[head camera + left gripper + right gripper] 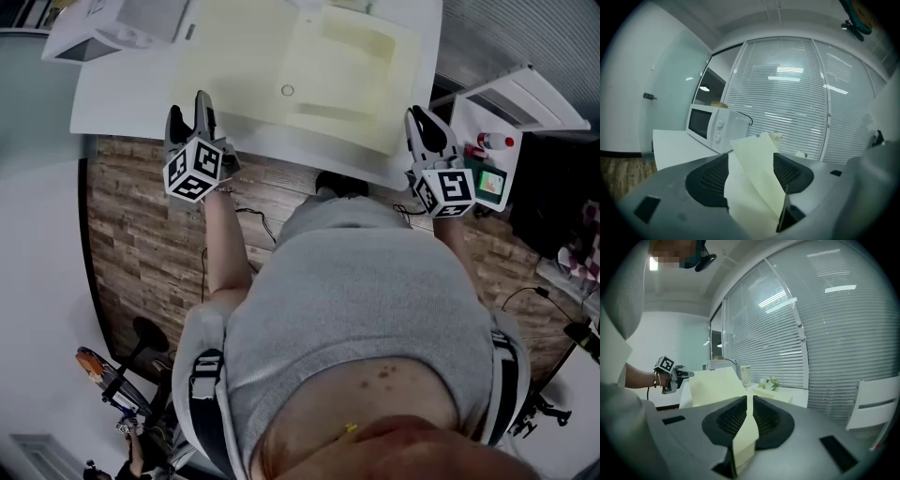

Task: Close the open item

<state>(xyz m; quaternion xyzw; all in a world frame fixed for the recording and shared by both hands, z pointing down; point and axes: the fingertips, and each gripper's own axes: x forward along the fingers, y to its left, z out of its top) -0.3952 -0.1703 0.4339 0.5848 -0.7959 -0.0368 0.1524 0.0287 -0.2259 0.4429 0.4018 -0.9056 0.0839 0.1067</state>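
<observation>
While the white worktop (122,103) by the blinds (787,93) bears a microwave (712,129) and an open yellow case (309,70), right tongs (749,404) clench its edge, left tongs (751,164) gape.

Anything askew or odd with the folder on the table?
Nothing spilled or damaged. The pale yellow folder lies open; one flap leans askew between the open jaws of the left hand-held gripper, ungripped, while the right hand-held gripper pinches another edge.

I see a big white table (122,108) on a brown wood floor (141,244). Long window blinds (787,103) fill the wall behind a white microwave (710,125). A white chair (876,401) stands by the blinds.
</observation>
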